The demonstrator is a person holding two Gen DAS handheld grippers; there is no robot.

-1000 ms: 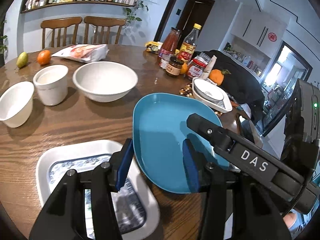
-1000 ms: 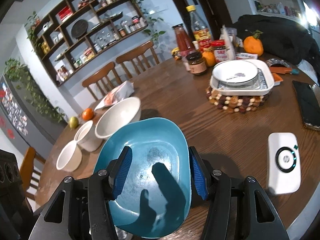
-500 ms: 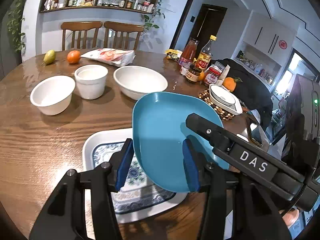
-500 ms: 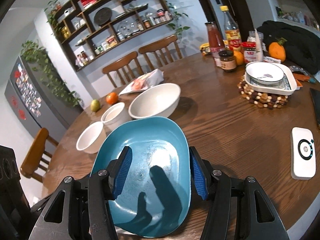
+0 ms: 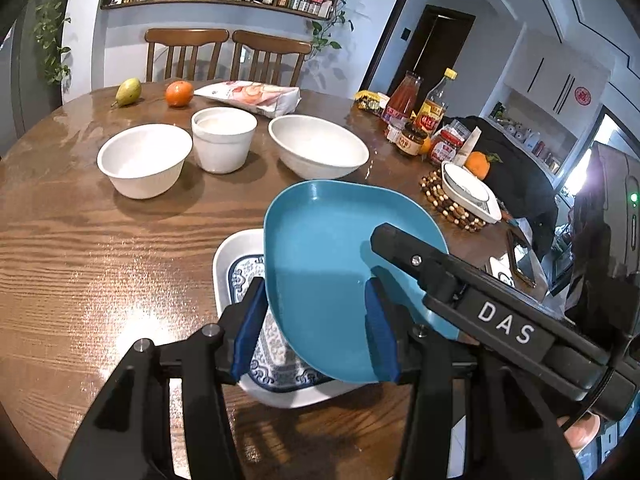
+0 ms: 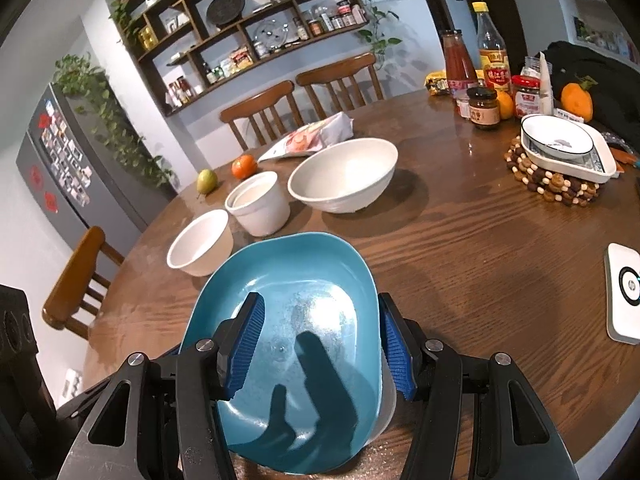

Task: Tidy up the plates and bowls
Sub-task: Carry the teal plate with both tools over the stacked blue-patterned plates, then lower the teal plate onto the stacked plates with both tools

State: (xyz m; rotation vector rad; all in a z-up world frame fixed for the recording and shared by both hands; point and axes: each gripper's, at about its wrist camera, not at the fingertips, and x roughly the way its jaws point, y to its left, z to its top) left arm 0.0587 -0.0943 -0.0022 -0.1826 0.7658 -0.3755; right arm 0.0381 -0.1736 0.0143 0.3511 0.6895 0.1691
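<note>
A teal plate (image 5: pixel 332 256) hangs tilted above a white rectangular dish with a blue pattern (image 5: pixel 240 264) on the wooden table. My left gripper (image 5: pixel 316 328) straddles the plate's near edge with its blue pads either side. My right gripper (image 6: pixel 320 344) holds the same teal plate (image 6: pixel 292 308) from the other side, and its finger (image 5: pixel 460 280) lies across the plate in the left wrist view. Three white bowls (image 5: pixel 144 158) (image 5: pixel 223 136) (image 5: pixel 318 150) stand in a row behind. A white bowl in a patterned dish (image 6: pixel 560 142) sits on a beaded trivet at the right.
Sauce bottles and jars (image 6: pixel 484 80) stand at the far right, with oranges (image 6: pixel 576 100). A pear (image 5: pixel 128 91), an orange (image 5: pixel 179 93) and a snack bag (image 5: pixel 256 96) lie at the back. A white device (image 6: pixel 624 292) lies near the right table edge. Chairs (image 5: pixel 224 56) stand behind.
Both grippers have drawn back and up with the teal plate. The patterned white dish, first right under the left gripper, now lies further out beneath the plate.
</note>
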